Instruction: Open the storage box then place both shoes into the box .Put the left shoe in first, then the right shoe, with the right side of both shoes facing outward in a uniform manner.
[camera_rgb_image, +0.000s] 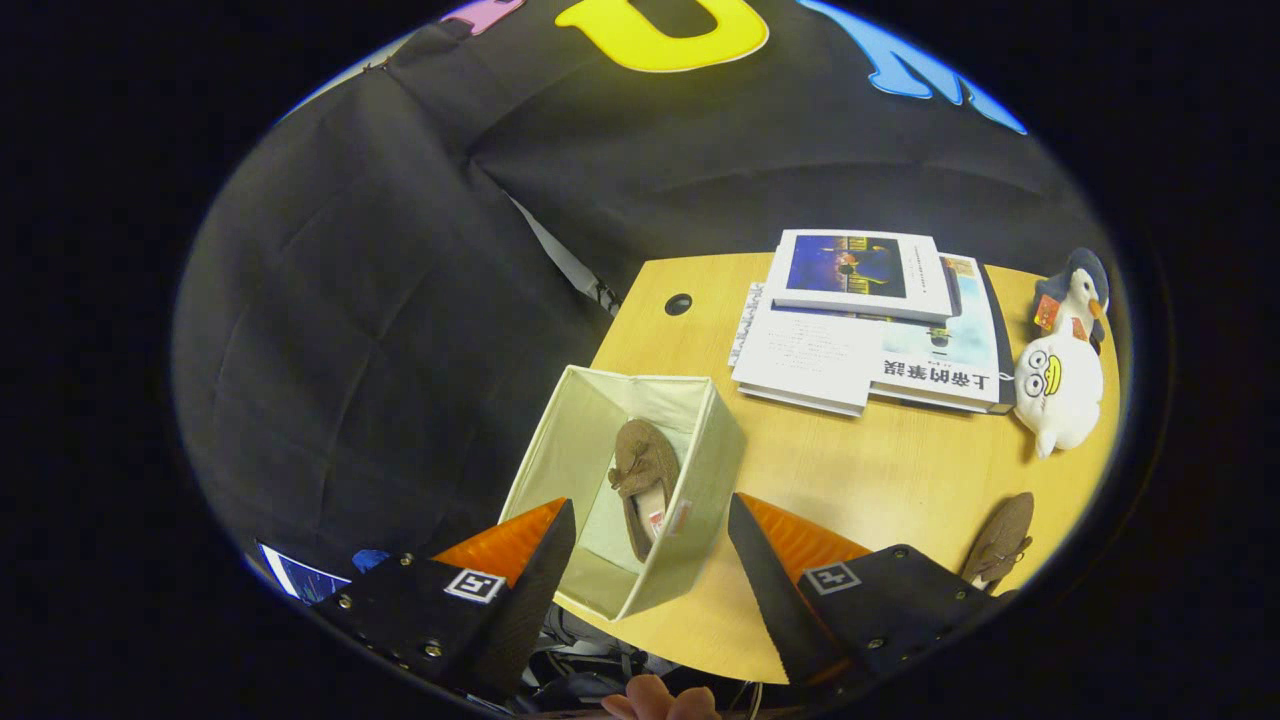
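A pale fabric storage box (712, 455) stands open on the wooden table, just ahead of and between my fingers. One brown shoe (643, 478) lies inside it, leaning against the right wall. The other brown shoe (1000, 538) rests on the table beyond my right finger, near the table's right side. My gripper (650, 540) hovers above the box, open, with nothing between its fingers.
A stack of books (865, 320) lies at the far side of the table (880, 470). A white plush toy (1060, 385) and a penguin plush (1075, 290) sit right of the books. A person's fingers (660, 703) show below the gripper. Black cloth hangs left of the table.
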